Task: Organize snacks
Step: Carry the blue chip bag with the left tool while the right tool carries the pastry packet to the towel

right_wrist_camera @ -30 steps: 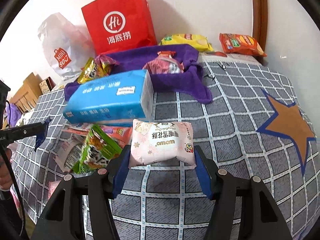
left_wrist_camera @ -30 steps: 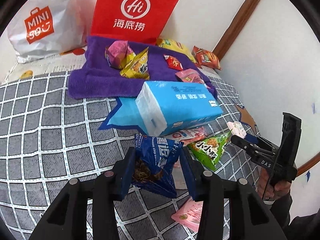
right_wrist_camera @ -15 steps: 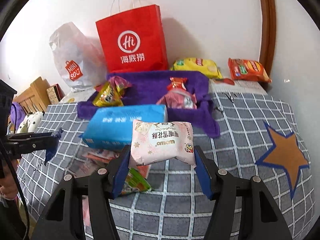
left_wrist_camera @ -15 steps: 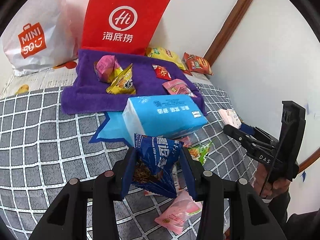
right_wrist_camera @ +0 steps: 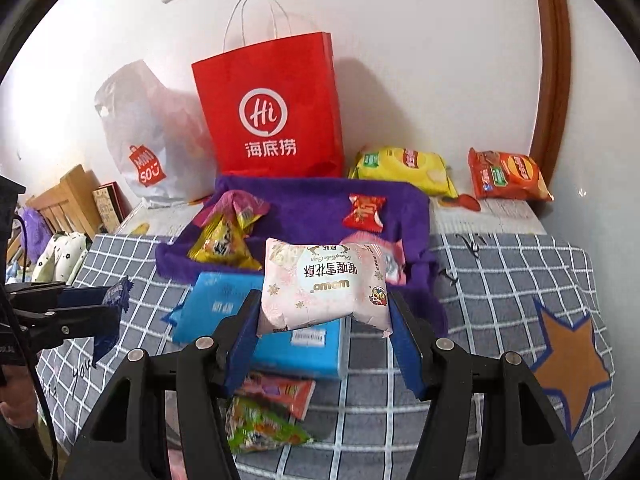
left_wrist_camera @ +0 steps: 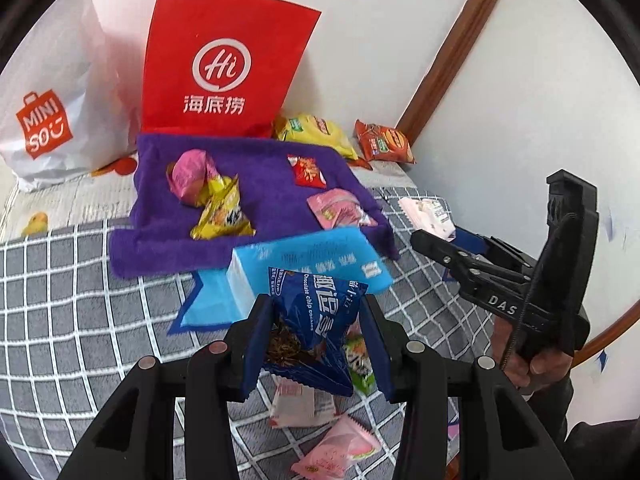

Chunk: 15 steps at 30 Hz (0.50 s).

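My left gripper point(left_wrist_camera: 316, 344) is shut on a blue chocolate chip cookie packet point(left_wrist_camera: 316, 320), held above the bed. My right gripper point(right_wrist_camera: 324, 332) is shut on a pale pink snack packet point(right_wrist_camera: 324, 284), held in the air in front of the purple towel point(right_wrist_camera: 316, 204). The towel point(left_wrist_camera: 264, 168) holds a yellow packet point(left_wrist_camera: 222, 212), a pink packet point(left_wrist_camera: 188, 172), a red packet point(left_wrist_camera: 306, 168) and a pink one point(left_wrist_camera: 336, 208). The right gripper with its packet also shows in the left wrist view point(left_wrist_camera: 436, 224). The left gripper shows at the left of the right wrist view point(right_wrist_camera: 108, 308).
A blue tissue pack point(left_wrist_camera: 308, 260) lies in front of the towel. Loose packets point(right_wrist_camera: 260, 420) lie on the checked bedspread point(right_wrist_camera: 500, 280) below the grippers. A red paper bag point(right_wrist_camera: 272, 112) and a white Miniso bag point(right_wrist_camera: 148, 148) stand at the wall, with yellow point(right_wrist_camera: 404, 168) and orange point(right_wrist_camera: 508, 176) packets.
Both grippers have risen and moved toward the purple towel, each still holding its packet. The loose packets on the bedspread now lie farther below.
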Tool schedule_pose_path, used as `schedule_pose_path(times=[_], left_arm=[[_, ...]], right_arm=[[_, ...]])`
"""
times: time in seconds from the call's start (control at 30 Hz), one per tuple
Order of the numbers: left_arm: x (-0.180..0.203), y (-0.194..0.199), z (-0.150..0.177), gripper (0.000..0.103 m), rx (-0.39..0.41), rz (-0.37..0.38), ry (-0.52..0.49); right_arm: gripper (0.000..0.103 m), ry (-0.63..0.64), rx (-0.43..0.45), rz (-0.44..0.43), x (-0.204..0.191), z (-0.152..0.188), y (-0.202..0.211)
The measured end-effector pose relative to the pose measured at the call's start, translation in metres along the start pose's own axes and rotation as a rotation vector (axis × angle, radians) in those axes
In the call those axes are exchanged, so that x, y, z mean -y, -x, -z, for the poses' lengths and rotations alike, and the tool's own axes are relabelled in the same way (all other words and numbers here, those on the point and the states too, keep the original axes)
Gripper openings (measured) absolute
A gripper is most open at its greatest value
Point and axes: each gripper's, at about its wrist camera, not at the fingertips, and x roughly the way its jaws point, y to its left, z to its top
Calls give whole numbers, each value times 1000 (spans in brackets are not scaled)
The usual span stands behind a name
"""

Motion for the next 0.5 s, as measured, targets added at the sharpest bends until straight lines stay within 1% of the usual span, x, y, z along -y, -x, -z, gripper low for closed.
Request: schedule_pose_path(times=[0.17, 0.23, 0.33, 0.5], left_arm=[[-1, -4, -21, 42, 11, -12, 4], [-2, -7, -29, 42, 13, -9, 8], [-3, -11, -40, 42, 15, -18, 2], [-16, -23, -55, 42, 18, -21, 26]], right_arm=[[60, -11, -5, 5, 4, -19, -14], [60, -4, 0, 15, 4, -26, -19], [61, -1, 10, 8, 4, -37, -26], [61, -2, 19, 0, 6, -53, -40]])
